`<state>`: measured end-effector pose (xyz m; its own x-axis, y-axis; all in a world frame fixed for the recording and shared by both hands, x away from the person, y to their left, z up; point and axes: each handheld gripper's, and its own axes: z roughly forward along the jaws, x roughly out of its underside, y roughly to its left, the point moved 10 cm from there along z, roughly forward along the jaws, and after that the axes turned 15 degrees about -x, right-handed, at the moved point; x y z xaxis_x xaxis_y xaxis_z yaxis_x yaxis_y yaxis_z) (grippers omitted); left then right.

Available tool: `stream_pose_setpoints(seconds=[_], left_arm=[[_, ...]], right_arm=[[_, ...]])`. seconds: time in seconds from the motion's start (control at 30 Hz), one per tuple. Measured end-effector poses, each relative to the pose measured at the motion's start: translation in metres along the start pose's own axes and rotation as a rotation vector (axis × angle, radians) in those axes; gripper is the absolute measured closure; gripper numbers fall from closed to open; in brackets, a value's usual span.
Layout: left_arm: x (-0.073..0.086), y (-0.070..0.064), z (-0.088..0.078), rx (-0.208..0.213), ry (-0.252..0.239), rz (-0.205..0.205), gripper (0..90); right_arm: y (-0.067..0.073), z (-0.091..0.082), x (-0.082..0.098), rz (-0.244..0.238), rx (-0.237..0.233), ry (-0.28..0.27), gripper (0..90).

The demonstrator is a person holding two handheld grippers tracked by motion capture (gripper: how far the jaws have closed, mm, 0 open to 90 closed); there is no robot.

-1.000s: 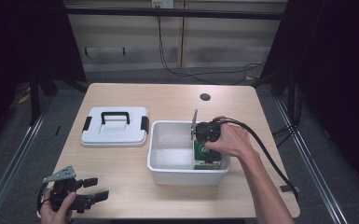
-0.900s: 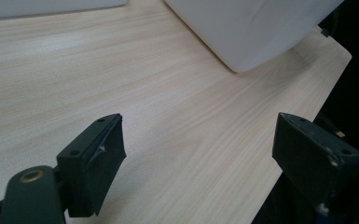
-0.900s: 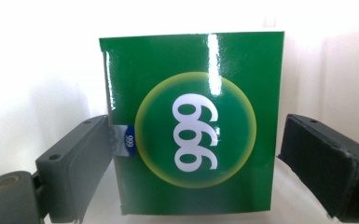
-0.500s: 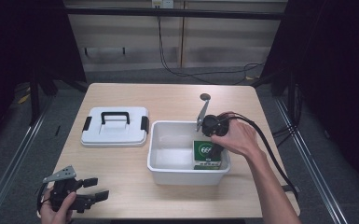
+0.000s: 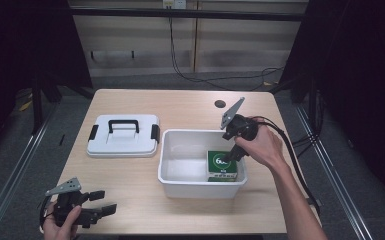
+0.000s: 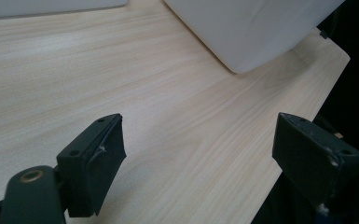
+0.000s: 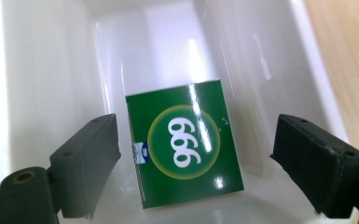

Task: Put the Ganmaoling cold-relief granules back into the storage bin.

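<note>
Right gripper view: I see my right gripper wide open, empty, above the green 999 box in the white bin; the box's lower edge is hard to make out.

My left gripper is wide open, empty, over the table.

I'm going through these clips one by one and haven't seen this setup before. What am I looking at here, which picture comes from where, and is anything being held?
There is no robot: a person holds a two-jaw tool in each hand. The wide picture is a fixed camera above the table, looking down. The other two come from cameras riding on each tool, looking out between its black jaws.

On the table lie a white lid with a black handle and, beside it, an open white bin. Inside the bin, at its right end, lies a green box printed "999".

The right tool hangs over that box with its jaws spread wide on either side, not touching it. The left tool rests near the table's front left corner, jaws apart over bare wood.

So nothing is held now.
</note>
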<state>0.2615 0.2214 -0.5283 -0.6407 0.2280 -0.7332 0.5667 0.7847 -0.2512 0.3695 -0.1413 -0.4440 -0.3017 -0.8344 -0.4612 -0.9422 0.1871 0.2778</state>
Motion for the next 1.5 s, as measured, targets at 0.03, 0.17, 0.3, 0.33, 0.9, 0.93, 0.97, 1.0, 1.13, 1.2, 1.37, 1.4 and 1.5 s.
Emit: stream_pose_setpoints(seconds=[0.03,0.17,0.3,0.33,0.9,0.93,0.97,1.0,1.13,1.2,1.37,1.4,1.5], left_arm=[[0.0,0.0,0.0,0.0,0.001,-0.001,16.8],[0.0,0.0,0.0,0.0,0.001,0.0,16.8],[0.0,0.0,0.0,0.001,0.0,-0.003,16.8],[0.0,0.0,0.0,0.0,0.0,-0.001,16.8],[0.0,0.0,0.0,-0.003,0.001,-0.004,16.8],[0.0,0.0,0.0,-0.003,0.001,-0.004,16.8],[0.0,0.0,0.0,-0.003,-0.001,-0.003,16.8],[0.0,0.0,0.0,-0.002,0.0,-0.003,16.8],[0.0,0.0,0.0,0.0,-0.002,-0.001,16.8],[0.0,0.0,0.0,0.0,-0.002,0.001,16.8],[-0.001,0.0,0.0,-0.001,-0.005,0.001,16.8],[0.0,0.0,0.0,-0.002,-0.001,0.0,16.8],[0.0,0.0,0.0,-0.004,0.001,0.003,16.8]], right_arm=[[0.0,-0.003,-0.001,-0.002,0.003,-0.025,14.1],[0.003,-0.01,-0.004,-0.002,0.003,-0.101,14.6],[0.003,-0.016,-0.005,-0.01,0.026,-0.142,15.4],[0.002,-0.019,-0.004,-0.004,0.041,-0.15,15.6],[0.011,-0.057,0.016,0.0,0.169,-0.411,14.8],[0.011,-0.057,0.018,-0.001,0.181,-0.422,14.8],[0.011,-0.058,0.021,0.006,0.198,-0.433,14.7],[0.011,-0.058,0.024,0.011,0.209,-0.442,14.7],[0.012,-0.065,0.036,0.036,0.249,-0.51,14.3],[0.012,-0.069,0.042,0.048,0.265,-0.534,14.2],[0.019,-0.074,0.058,0.057,0.282,-0.579,14.2],[0.02,-0.075,0.061,0.063,0.288,-0.598,14.2],[0.02,-0.074,0.074,0.089,0.307,-0.613,14.2]])
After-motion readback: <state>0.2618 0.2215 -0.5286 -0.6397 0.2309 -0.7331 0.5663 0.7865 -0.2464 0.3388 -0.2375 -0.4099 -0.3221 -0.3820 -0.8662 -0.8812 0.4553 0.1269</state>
